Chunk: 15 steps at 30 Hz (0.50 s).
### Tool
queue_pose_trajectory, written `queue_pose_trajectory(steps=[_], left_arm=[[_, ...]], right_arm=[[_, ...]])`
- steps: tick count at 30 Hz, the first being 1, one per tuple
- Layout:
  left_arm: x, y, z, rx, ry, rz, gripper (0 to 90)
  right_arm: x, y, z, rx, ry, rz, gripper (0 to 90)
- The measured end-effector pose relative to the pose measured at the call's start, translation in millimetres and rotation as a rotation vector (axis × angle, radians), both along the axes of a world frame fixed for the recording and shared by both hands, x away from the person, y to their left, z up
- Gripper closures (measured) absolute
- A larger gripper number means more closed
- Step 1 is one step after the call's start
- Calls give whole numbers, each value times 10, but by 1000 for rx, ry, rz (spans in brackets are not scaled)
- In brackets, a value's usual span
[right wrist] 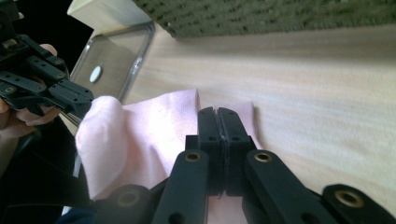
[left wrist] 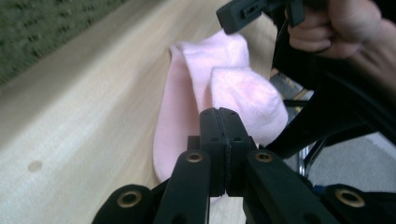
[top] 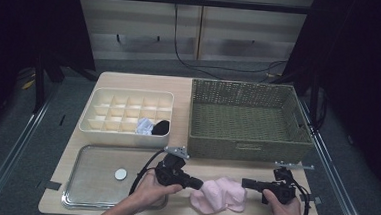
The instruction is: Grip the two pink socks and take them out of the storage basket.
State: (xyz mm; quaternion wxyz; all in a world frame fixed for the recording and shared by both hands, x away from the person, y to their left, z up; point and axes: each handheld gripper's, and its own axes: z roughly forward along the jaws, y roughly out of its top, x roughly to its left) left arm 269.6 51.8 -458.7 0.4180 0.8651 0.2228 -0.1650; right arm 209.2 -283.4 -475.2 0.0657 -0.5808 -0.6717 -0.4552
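Pink sock (top: 219, 193) is being folded near the table's front edge, left gripper (top: 197, 183) and right gripper (top: 246, 182) each clamping an end; next comes tucking it over.

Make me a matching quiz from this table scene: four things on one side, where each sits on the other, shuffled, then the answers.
Things:
1. pink sock
2. wicker basket
3. round white disc
4. black bundle

Places:
A. on the clear tray
B. in the divided organizer
C. back right of the table
D. front of the table, between the two grippers

Pairs: 1-D, 2-C, 3-A, 4-B
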Motion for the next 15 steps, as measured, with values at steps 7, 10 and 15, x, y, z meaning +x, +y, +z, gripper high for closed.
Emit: queue_pose_trajectory(steps=[7, 10, 15], left_arm=[[-72, 102, -110, 60, 13, 11, 754], [-99, 85, -126, 73, 25, 5, 667], [-137, -2, -232, 131, 46, 4, 541]], right_arm=[[29, -47, -126, -32, 22, -14, 889], [42, -42, -142, -40, 23, -15, 884], [29, -59, -154, -55, 25, -30, 879]])
